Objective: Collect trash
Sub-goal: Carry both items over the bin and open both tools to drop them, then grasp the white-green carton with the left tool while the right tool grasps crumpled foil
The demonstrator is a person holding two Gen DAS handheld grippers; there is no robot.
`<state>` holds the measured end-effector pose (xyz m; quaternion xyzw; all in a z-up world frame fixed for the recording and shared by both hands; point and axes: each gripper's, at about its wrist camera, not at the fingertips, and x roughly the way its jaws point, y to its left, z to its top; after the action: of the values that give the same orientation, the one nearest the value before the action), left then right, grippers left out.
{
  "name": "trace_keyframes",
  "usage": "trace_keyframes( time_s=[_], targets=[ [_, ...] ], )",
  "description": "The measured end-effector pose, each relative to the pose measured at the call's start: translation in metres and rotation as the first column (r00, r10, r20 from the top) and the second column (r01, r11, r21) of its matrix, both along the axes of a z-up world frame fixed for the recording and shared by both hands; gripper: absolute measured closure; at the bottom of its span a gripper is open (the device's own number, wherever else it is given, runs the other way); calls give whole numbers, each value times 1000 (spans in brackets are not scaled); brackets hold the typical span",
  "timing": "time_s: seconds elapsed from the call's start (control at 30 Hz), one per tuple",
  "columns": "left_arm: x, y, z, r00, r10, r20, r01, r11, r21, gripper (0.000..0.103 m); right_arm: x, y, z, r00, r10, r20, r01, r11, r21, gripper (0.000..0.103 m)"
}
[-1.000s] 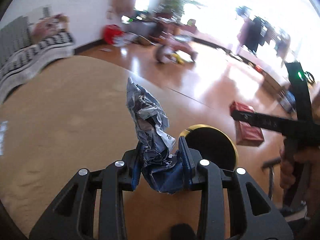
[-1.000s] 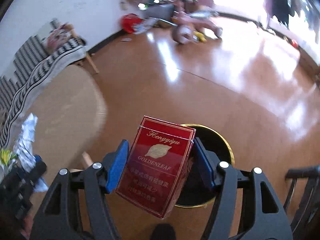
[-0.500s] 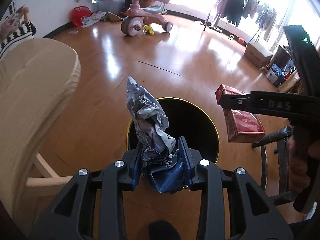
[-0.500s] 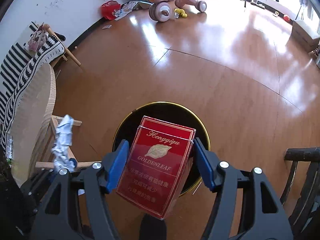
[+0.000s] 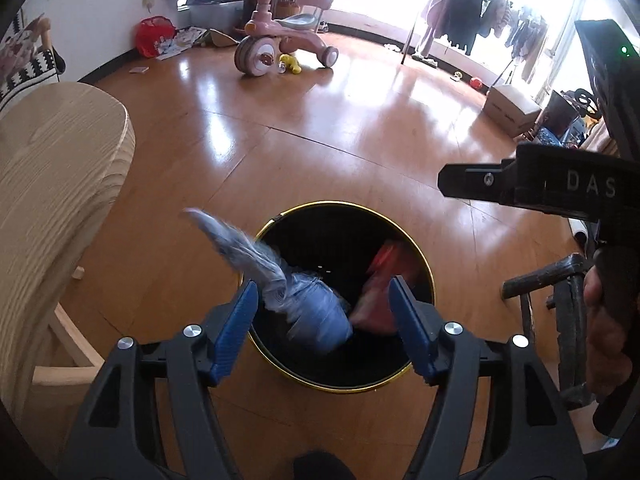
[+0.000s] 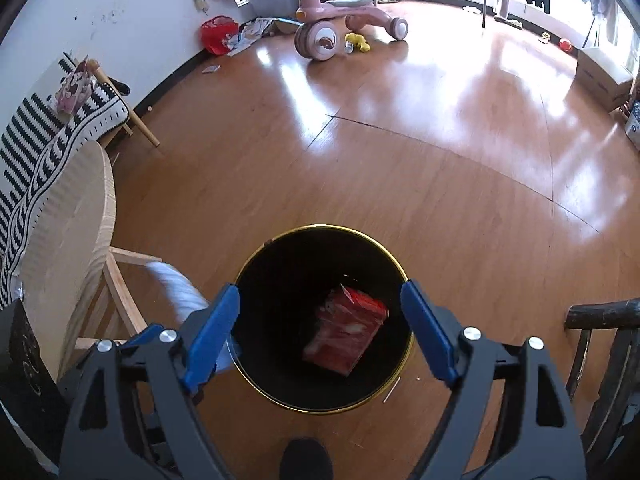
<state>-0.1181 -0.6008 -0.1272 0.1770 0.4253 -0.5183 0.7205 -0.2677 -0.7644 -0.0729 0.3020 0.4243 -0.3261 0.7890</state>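
With both my left gripper (image 5: 322, 320) and right gripper (image 6: 320, 332) spread wide and empty over the black bin (image 6: 256, 272), the red cigarette pack (image 6: 346, 330) lies inside. I judge the blurred crumpled wrapper (image 5: 304, 304), mid-fall and leaning toward the near-left rim, could catch it and tip onto the floor (image 5: 360, 128).

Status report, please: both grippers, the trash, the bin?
Left gripper open, right gripper open. Crumpled wrapper blurred between the left fingers, over the bin. Red cigarette pack inside bin. Nothing blocks the opening.
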Motion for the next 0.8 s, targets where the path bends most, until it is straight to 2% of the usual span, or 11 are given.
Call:
trace_keyframes(
  time_s=[0.1, 0.17, 0.23, 0.3, 0.4, 0.53, 0.63, 0.8],
  targets=[
    [3, 5, 6, 1000, 13, -1, -13, 1000, -9, 37, 2, 4, 3, 1000, 1, 2, -1, 1000, -8, 22],
    [6, 10, 10, 1000, 19, 2, -19, 1000, -17, 33, 5, 7, 6, 1000, 3, 8, -3, 1000, -14, 19],
    [10, 21, 22, 999, 40, 23, -39, 999, -29, 20, 9, 12, 12, 1000, 2, 15, -2, 1000, -30, 15],
    [13, 36, 34, 996, 70, 57, -67, 997, -44, 12, 16, 21, 22, 1000, 4, 30, -3, 999, -54, 14],
    [23, 65, 57, 991, 98, 92, -92, 993, -75, 11, 32, 40, 39, 998, 27, 61, -23, 997, -75, 13],
    [45, 117, 91, 977, 175, 124, -161, 980, -114, 10, 67, 87, 64, 989, 107, 101, -96, 989, -113, 10],
    [67, 169, 113, 956, 251, 153, -232, 964, -133, 10, 98, 126, 79, 976, 178, 128, -163, 979, -123, 10],
    [106, 274, 139, 894, 394, 213, -370, 918, -145, 10, 166, 215, 100, 923, 348, 165, -330, 935, -128, 10]
  ],
)
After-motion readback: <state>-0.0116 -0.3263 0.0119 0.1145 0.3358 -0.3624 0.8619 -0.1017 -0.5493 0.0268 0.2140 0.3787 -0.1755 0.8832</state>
